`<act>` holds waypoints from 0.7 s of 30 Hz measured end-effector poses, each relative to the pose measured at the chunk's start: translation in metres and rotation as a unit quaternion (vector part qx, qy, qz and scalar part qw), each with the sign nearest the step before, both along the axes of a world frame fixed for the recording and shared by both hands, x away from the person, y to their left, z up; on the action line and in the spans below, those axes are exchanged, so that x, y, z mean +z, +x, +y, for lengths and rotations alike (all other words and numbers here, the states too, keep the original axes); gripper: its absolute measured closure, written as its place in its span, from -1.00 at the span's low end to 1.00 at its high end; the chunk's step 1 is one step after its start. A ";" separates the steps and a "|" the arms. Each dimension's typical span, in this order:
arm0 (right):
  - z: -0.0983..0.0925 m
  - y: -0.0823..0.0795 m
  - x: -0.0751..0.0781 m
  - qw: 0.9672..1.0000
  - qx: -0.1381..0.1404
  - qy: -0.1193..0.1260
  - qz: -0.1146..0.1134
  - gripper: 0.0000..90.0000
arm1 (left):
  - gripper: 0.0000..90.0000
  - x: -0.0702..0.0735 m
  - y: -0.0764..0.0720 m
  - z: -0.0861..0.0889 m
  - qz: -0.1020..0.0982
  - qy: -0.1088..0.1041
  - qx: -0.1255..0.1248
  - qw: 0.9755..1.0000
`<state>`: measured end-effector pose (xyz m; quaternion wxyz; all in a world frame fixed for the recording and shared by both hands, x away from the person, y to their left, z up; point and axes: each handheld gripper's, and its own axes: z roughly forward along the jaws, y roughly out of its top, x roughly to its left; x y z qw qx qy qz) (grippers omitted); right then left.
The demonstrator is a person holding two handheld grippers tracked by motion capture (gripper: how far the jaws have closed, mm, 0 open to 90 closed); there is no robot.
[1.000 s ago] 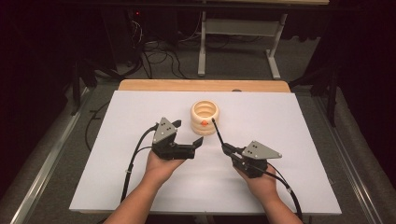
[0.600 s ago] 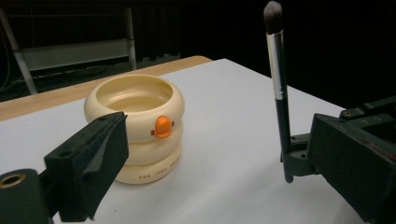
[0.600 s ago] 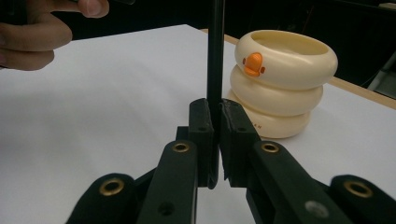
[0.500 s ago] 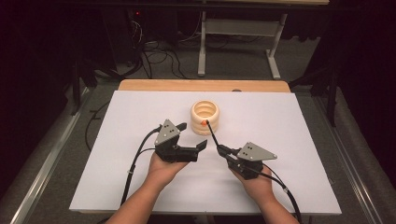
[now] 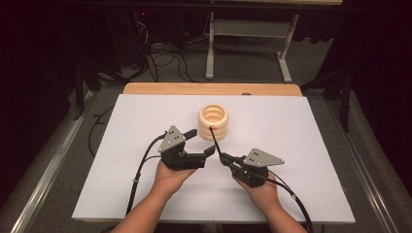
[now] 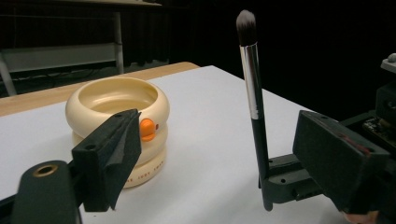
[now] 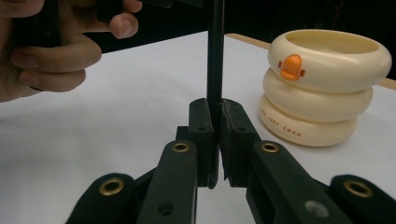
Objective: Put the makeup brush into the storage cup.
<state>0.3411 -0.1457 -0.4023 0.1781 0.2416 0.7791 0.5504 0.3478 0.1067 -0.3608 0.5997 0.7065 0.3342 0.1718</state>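
Your right gripper (image 5: 224,158) has its jaws pressed together on the black handle of a makeup brush (image 6: 254,107), near the handle's lower end. In the right gripper view the handle (image 7: 215,56) rises straight up from between the two closed jaw pads. In the left gripper view the brush stands nearly upright, with a silver ferrule and dark bristles at the top. From the high view the brush (image 5: 216,141) slants away from you toward the cream ringed cup (image 5: 213,120), and you cannot tell whether its tip touches the cup.

That cup sits on the white table (image 5: 121,160) toward the far side, near the middle; it looks like three stacked rings with a small orange beak on the front. Its inside appears bare in the left gripper view (image 6: 116,126).

Your left gripper (image 5: 201,142) is spread wide with nothing between its jaws, just near-left of the cup and close beside the right gripper.
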 end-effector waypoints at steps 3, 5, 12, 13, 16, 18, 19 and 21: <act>0.002 0.000 -0.001 1.000 0.003 0.001 0.001 0.91 | -0.53 -0.003 0.001 0.000 0.000 -0.007 -0.007 1.000; 0.003 0.000 -0.002 1.000 0.006 -0.001 0.000 0.91 | -0.47 -0.006 0.001 0.001 0.004 -0.014 -0.011 1.000; 0.005 0.000 -0.002 1.000 0.005 -0.001 0.005 0.91 | -0.16 -0.008 0.002 0.003 0.011 -0.023 -0.019 0.999; 0.005 0.000 -0.003 1.000 0.005 -0.003 0.005 0.91 | -0.11 -0.008 0.002 0.003 0.012 -0.024 -0.022 0.999; 0.005 0.000 -0.003 1.000 0.005 -0.005 0.006 0.91 | 0.01 -0.008 0.001 0.003 0.013 -0.030 -0.028 0.999; 0.006 0.000 -0.004 1.000 0.007 -0.005 0.006 0.91 | 0.07 -0.008 0.002 0.004 0.017 -0.038 -0.031 0.999; 0.006 0.000 -0.004 1.000 0.009 -0.005 0.005 0.91 | 0.11 -0.008 0.002 0.004 0.018 -0.040 -0.033 0.998; 0.006 0.000 -0.004 1.000 0.006 -0.005 0.008 0.91 | 0.17 -0.009 0.002 0.004 0.021 -0.042 -0.038 0.998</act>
